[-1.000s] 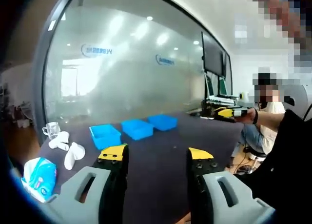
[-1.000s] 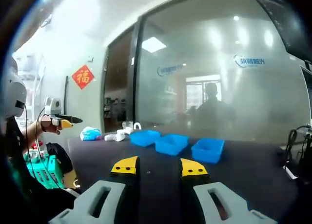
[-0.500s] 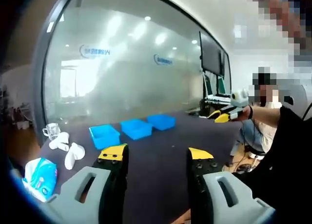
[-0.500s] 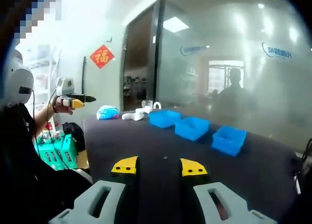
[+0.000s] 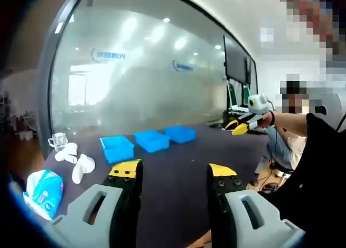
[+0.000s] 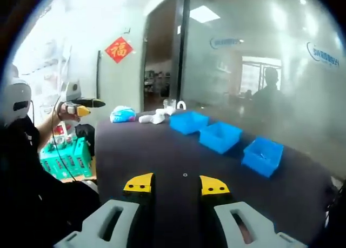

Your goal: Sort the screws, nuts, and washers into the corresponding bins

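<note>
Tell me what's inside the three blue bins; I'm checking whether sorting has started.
The nearest walls of the blue bins hide most of their floors. The end bin shows some bare floor; at this size, small parts cannot be told. Both grippers are held above the table.

Three open blue bins [image 5: 152, 141] stand in a row on the dark table — well beyond the yellow fingertips [image 5: 125, 169], up left of them; contents indiscernible.

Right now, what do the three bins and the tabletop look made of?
The three blue bins look like moulded plastic: uniform saturated colour, thin open walls, slight sheen. The tabletop looks like a dark matte surface, maybe a mat or laminate; the pictures leave that open.
</note>
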Demonstrator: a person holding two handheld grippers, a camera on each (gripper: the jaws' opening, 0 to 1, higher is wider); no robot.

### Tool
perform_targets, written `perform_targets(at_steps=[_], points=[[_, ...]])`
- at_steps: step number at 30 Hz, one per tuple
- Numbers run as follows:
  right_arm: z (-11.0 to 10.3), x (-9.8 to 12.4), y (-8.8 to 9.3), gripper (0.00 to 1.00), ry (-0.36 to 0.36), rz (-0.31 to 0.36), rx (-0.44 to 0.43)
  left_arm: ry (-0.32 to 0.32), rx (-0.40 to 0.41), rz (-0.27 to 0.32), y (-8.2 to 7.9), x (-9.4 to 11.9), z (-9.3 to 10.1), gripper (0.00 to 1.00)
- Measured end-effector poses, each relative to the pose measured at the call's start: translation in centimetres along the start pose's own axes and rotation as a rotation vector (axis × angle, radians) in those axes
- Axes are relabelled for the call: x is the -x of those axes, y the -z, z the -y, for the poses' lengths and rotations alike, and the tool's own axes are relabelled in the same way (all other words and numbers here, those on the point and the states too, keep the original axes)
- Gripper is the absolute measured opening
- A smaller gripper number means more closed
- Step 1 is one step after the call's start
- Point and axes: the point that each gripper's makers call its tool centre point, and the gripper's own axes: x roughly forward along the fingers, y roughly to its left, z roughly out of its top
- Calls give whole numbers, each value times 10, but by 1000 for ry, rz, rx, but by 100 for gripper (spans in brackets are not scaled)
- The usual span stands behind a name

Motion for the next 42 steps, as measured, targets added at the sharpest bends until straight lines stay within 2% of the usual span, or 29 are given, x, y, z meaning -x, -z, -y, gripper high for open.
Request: perform_targets(at_steps=[10, 22, 35, 42], points=[[-1, -38, 11, 27, -86, -140, 66, -7, 18, 2, 4, 4, -2, 46], [-7, -77, 19, 26, -181, -278, 131, -17, 29, -2, 8, 5, -4, 46], [-5, -118, 29, 25, -219, -385, 190, -23, 40, -3, 15, 6, -5, 46], [-6, -133, 45, 25, -242, -473, 239, -25, 34, -10, 17, 7, -4, 46]])
